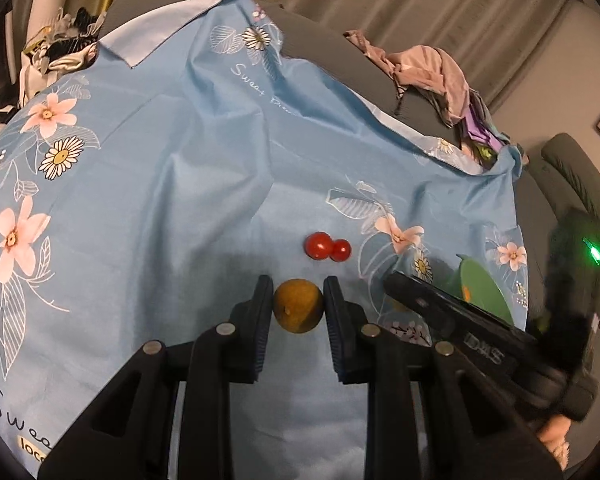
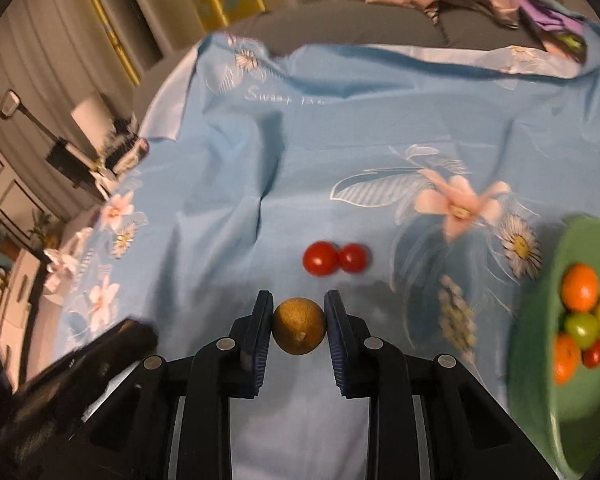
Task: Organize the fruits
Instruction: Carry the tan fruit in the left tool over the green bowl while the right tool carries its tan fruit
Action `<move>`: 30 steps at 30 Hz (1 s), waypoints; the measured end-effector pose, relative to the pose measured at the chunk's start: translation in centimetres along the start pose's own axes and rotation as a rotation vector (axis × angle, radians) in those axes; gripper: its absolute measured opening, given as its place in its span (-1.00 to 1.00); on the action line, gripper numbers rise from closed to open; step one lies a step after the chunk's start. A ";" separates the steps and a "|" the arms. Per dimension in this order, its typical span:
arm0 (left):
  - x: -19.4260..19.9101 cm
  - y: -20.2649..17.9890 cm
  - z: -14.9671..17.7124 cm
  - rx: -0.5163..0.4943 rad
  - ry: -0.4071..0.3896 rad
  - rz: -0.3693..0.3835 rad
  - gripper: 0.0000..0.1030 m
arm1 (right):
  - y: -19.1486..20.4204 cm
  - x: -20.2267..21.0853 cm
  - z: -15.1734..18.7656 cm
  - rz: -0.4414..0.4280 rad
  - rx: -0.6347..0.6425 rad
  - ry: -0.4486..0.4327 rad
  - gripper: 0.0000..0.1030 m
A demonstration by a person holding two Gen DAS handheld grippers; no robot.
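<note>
A small brown round fruit (image 1: 298, 306) sits between the pads of my left gripper (image 1: 298, 304), which is shut on it. My right gripper (image 2: 299, 326) is likewise shut on a brown round fruit (image 2: 299, 326). Two red cherry tomatoes (image 1: 326, 246) lie touching on the blue floral cloth just beyond the fingers; they also show in the right wrist view (image 2: 334, 258). A green bowl (image 2: 540, 360) at the right holds oranges, green and red small fruits (image 2: 584, 324). The bowl's rim (image 1: 482, 288) shows partly behind the right gripper's body in the left wrist view.
The blue floral cloth (image 1: 160, 160) covers a grey sofa-like surface. A heap of clothes (image 1: 440, 76) lies at the far right edge. More clutter (image 1: 60, 48) sits at the far left. Curtains hang behind.
</note>
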State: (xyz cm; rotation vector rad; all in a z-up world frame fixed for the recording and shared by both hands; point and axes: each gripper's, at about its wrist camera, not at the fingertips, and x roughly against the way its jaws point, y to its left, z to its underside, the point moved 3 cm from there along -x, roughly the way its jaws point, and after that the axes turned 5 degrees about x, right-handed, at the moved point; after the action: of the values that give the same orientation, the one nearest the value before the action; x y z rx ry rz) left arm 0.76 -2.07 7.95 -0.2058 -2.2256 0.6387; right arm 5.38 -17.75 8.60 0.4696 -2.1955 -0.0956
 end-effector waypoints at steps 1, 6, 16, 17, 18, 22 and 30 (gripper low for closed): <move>0.2 -0.3 0.2 -0.009 0.000 0.009 -0.50 | -0.5 0.9 0.4 0.006 -0.011 -0.022 -0.45; 1.0 -1.6 0.9 -0.081 -0.022 0.017 -0.50 | -2.8 3.9 1.6 0.053 -0.066 -0.100 -0.45; 1.1 -1.9 1.7 -0.096 -0.022 -0.004 -0.50 | -5.1 8.2 1.8 0.094 -0.100 -0.245 -0.45; 1.3 -2.1 1.8 -0.100 -0.027 0.001 -0.50 | -5.2 8.4 1.8 0.103 -0.103 -0.251 -0.45; 1.5 -2.5 1.9 -0.109 -0.038 0.009 -0.50 | -5.4 8.7 1.9 0.106 -0.104 -0.257 -0.45; 2.1 -3.8 2.5 -0.142 -0.073 0.039 -0.50 | -5.8 10.0 2.1 0.105 -0.099 -0.288 -0.45; 0.4 -7.5 3.6 -0.192 -0.024 0.084 -0.50 | -7.4 12.9 2.3 0.184 -0.087 -0.368 -0.46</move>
State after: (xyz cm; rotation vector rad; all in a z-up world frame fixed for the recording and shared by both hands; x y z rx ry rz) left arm -1.72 -9.75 9.99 -0.3927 -2.3111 0.4732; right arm -1.34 -29.53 15.07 0.2103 -2.5713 -0.1898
